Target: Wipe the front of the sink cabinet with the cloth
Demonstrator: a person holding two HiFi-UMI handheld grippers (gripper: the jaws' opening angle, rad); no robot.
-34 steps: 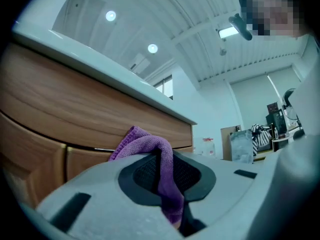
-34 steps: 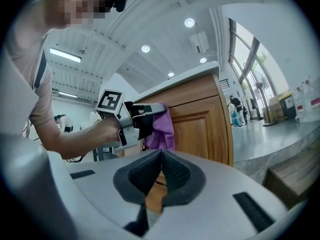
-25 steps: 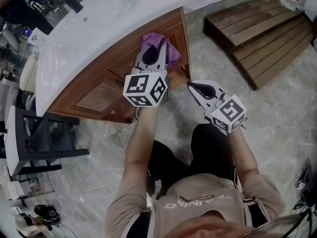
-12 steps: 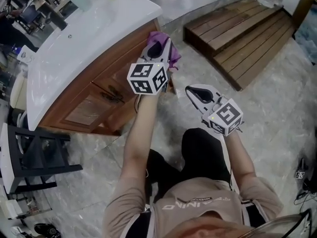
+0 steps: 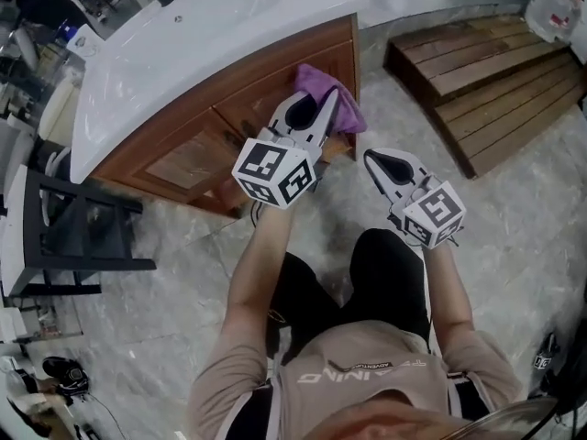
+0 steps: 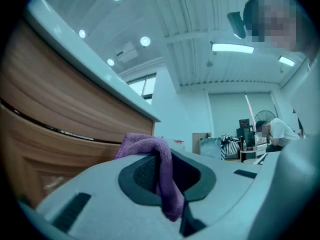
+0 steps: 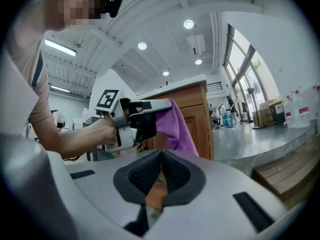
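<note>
The wooden sink cabinet (image 5: 197,149) under a white countertop (image 5: 202,35) fills the upper left of the head view. My left gripper (image 5: 323,104) is shut on a purple cloth (image 5: 337,99), which presses against the cabinet front near its right corner. In the left gripper view the cloth (image 6: 160,164) hangs pinched between the jaws, with the cabinet (image 6: 65,129) close on the left. My right gripper (image 5: 378,165) hovers shut and holding nothing, to the right of the cabinet over the floor. The right gripper view shows the left gripper (image 7: 167,104), the cloth (image 7: 177,129) and the cabinet corner (image 7: 197,119).
Wooden steps (image 5: 486,71) lie at the upper right on the marble floor (image 5: 183,273). A dark stool (image 5: 64,236) stands left of the cabinet. The person kneels, legs (image 5: 385,273) below the grippers. Bottles (image 7: 300,106) stand far right.
The left gripper with the cloth has shifted along the cabinet front, and now sits near the right corner. The right gripper stayed beside it, shut.
</note>
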